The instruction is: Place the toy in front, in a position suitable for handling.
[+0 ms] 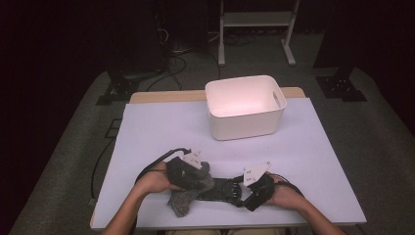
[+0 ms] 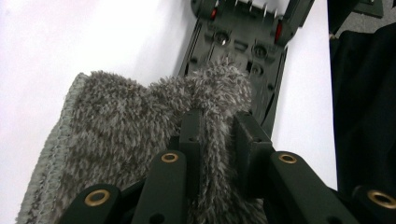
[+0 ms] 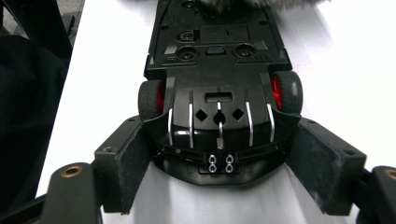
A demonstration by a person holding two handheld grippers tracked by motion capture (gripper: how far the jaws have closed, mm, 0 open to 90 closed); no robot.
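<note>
Item: black plastic toy car with red-hubbed wheels (image 3: pixel 219 79), lying upside down on the white-covered worktop (image 1: pixel 303 147) near the person's edge, its chassis facing up, probably so the underside can be wiped. Its rear end sits between the jaws of the right hand-held gripper (image 3: pixel 224 170), whose two padded jaws press against the sides of the rear bumper; judged a steadying grip that holds the car in place for the other hand. Item: grey fluffy microfibre cloth (image 2: pixel 140 121), bunched, one fold pinched in the nearly closed jaws of the left hand-held gripper (image 2: pixel 218 135), the rest draped down to the worktop and lapping onto the far end of the car, so the cloth can be dragged along the chassis. In the high view the left hand-held gripper (image 1: pixel 188 169) and right hand-held gripper (image 1: pixel 252 188) face each other with the car (image 1: pixel 220 188) between them. Item: white rectangular plastic tub with cut-out handles (image 1: pixel 244 105), standing apart toward the far edge, contents not discernible
</note>
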